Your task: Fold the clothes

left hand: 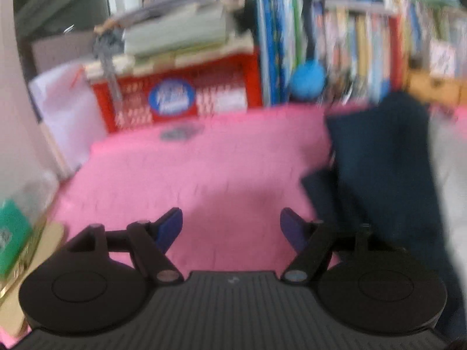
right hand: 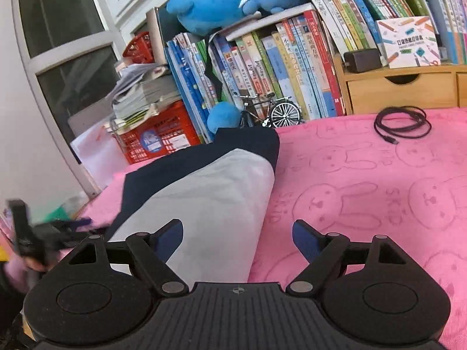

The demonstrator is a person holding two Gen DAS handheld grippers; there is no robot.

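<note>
Looked partly done: the navy and grey garment point(right hand: 201, 186) lay folded lengthwise on the pink bunny blanket point(right hand: 364, 180). My left gripper point(left hand: 230, 227) and right gripper point(right hand: 238, 237) both gaped empty; cross-fold remained, I'd guess.

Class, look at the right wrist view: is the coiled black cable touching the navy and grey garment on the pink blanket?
Apart. The right wrist view shows the black cable lying by itself, with bare pink blanket between it and the garment.

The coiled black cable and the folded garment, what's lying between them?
Nothing: only bare pink blanket separates the cable from the garment, as the right wrist view shows.
</note>
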